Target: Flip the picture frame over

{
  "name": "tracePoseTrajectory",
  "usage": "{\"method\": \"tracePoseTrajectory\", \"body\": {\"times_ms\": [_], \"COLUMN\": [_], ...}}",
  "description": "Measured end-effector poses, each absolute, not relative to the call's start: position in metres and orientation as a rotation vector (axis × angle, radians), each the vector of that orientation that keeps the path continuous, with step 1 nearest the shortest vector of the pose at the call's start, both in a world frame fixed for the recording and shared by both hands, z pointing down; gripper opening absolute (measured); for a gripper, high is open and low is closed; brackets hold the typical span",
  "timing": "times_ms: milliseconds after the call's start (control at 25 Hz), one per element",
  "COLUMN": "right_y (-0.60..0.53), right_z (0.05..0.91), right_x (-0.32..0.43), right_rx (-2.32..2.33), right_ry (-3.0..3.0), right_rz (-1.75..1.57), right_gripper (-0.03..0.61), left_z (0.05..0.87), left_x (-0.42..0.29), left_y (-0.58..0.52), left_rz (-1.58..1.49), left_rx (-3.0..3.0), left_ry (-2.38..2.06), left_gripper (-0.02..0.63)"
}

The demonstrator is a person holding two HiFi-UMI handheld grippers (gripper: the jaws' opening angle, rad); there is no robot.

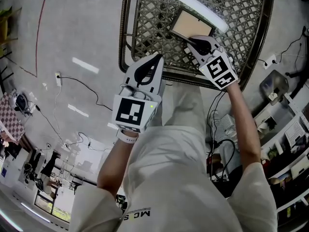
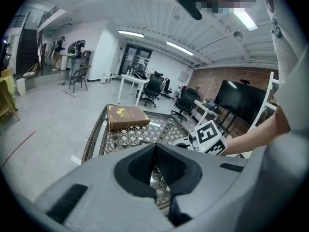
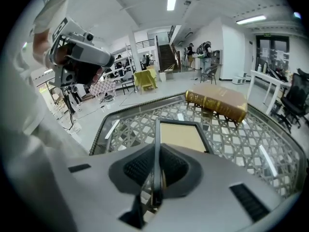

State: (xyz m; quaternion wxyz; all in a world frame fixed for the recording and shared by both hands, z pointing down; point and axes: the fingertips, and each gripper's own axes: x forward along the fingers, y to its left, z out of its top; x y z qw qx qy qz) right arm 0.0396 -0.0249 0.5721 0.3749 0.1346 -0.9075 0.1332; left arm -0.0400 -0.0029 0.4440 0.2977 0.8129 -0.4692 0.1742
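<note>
The picture frame (image 1: 191, 25) has a dark rim and a plain tan face (image 3: 183, 135); it rests on the lattice-patterned glass table (image 1: 145, 13). My right gripper (image 1: 194, 38) reaches over the table's near edge and is shut on the frame's near left rim, which runs between its jaws (image 3: 155, 178). My left gripper (image 1: 157, 57) hovers at the table's near edge, left of the right one, shut with nothing in it (image 2: 155, 151). In the left gripper view the right gripper's marker cube (image 2: 208, 137) shows low on the right.
A thick brown book (image 3: 217, 100) with gold print lies on the table beyond the frame, toward the far corner (image 2: 126, 116). The table has a raised woven rim (image 1: 126, 33). Cables and shelves (image 1: 289, 129) crowd the floor on the right.
</note>
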Motion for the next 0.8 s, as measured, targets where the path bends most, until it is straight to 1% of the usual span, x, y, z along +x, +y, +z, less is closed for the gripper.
{"method": "tracePoseTrajectory", "body": {"times_ms": [800], "right_y": [-0.023], "right_z": [0.533], "right_x": [0.024], "right_rx": [0.321], "right_ry": [-2.445], "right_rz": [0.799], "right_gripper": [0.054], "left_z": [0.435], "left_x": [-0.040], "left_y": [-0.007], "left_rz": [0.457], "left_rx": [2.168], "left_ry": [-1.248], "left_gripper": [0.025]}}
